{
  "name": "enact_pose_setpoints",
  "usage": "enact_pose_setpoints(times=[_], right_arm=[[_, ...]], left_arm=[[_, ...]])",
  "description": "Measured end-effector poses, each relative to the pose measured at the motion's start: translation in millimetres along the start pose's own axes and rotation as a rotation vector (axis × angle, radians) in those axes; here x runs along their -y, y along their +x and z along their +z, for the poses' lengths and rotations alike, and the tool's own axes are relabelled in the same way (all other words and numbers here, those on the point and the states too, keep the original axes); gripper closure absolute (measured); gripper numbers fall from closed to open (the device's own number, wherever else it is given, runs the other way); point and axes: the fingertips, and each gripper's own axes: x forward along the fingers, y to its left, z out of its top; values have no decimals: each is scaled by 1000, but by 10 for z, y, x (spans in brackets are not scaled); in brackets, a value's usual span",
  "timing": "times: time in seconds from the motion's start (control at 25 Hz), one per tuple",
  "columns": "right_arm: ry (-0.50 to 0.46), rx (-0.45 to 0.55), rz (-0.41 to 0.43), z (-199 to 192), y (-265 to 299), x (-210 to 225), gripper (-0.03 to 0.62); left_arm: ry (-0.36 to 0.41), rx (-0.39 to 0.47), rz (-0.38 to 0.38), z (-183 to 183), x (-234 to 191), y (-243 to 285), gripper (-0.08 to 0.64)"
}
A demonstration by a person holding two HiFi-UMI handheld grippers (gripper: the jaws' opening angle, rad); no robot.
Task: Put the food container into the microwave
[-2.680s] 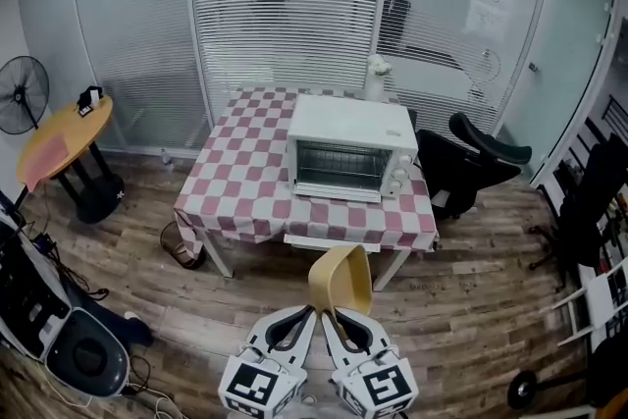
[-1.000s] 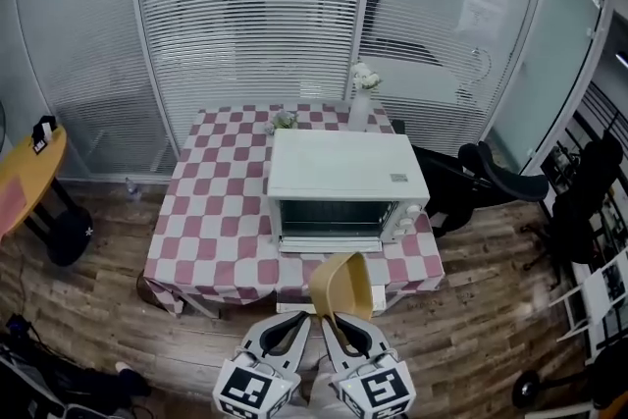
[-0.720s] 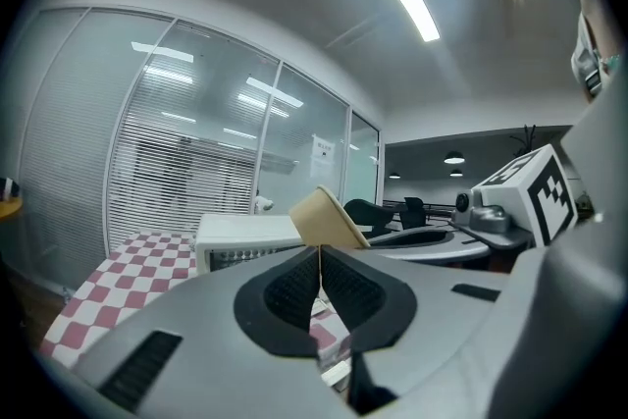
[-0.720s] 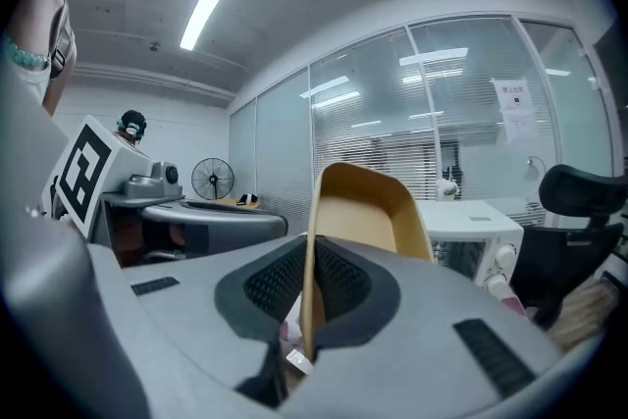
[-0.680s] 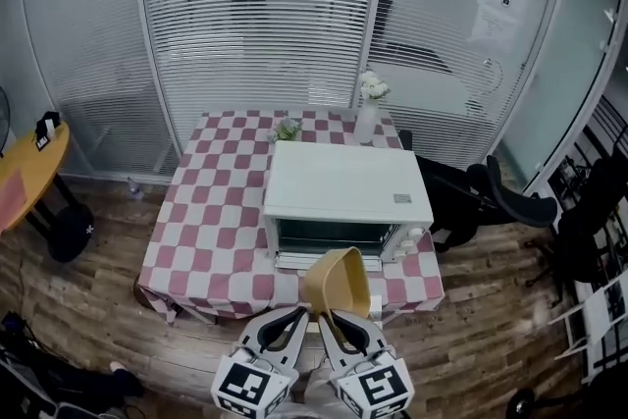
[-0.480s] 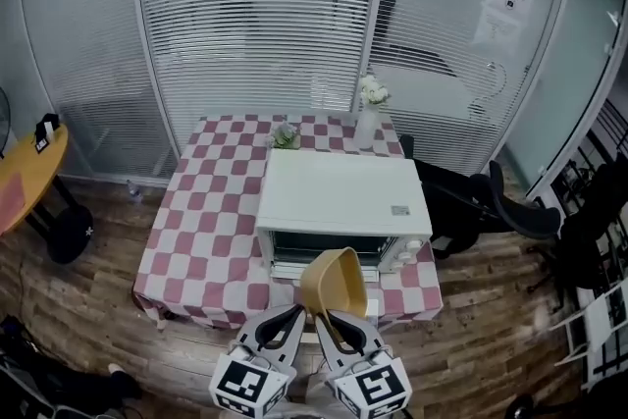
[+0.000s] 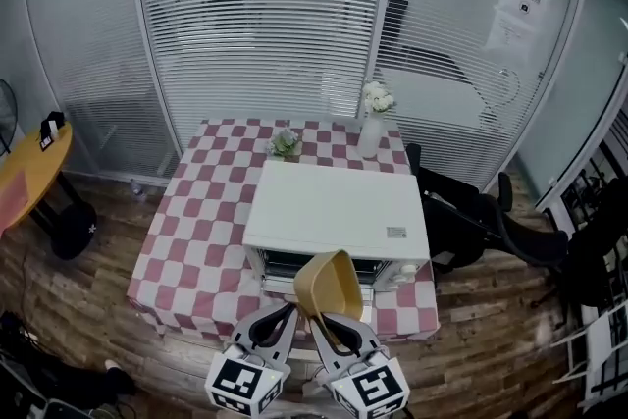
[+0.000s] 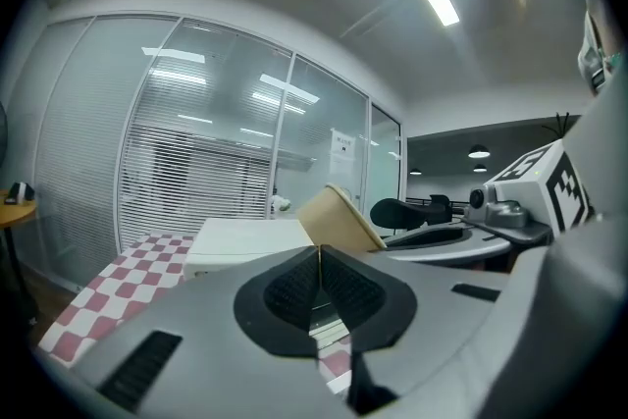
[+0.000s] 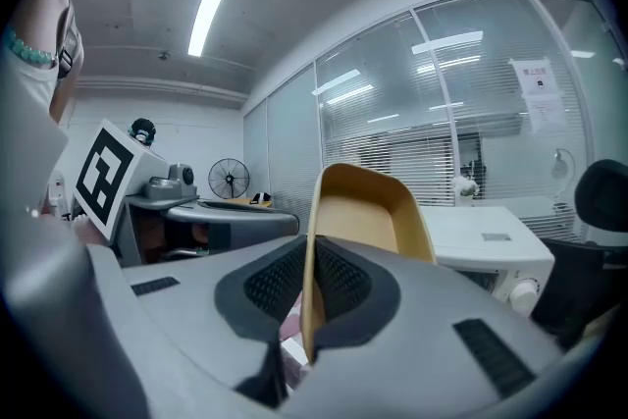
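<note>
- Food container (image 7: pixel 329 282), a tan tub, seen from the head view tilted over the front edge of the white microwave (image 7: pixel 334 211) on a pink-checked table (image 7: pixel 186 240). Slatted glass walls (image 7: pixel 265 15) stand behind, with a wood floor (image 7: pixel 88 309) around.
- Left gripper view: the left gripper (image 8: pixel 318 280) has its jaws pressed together.
- Right gripper view: the right gripper (image 9: pixel 307 294) clamps the tub's wall.
</note>
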Motion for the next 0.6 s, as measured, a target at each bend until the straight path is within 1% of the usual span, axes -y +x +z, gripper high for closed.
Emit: enact_pose_setpoints(times=[0.12, 0.28, 0.44, 0.6], right_arm=[[-3, -11, 45, -32, 17, 47, 580], [-15, -38, 134, -76, 67, 0, 580], [-48, -54, 214, -101, 149, -94, 580], [-52, -76, 282, -183, 217, -176, 580]], left_arm=[[-5, -6, 47, -24, -59, 75, 546], [-23, -12, 122, -62, -163, 94, 546], [-43, -13, 204, -111, -319, 31, 546], [-62, -38, 295, -243, -506, -117, 546]])
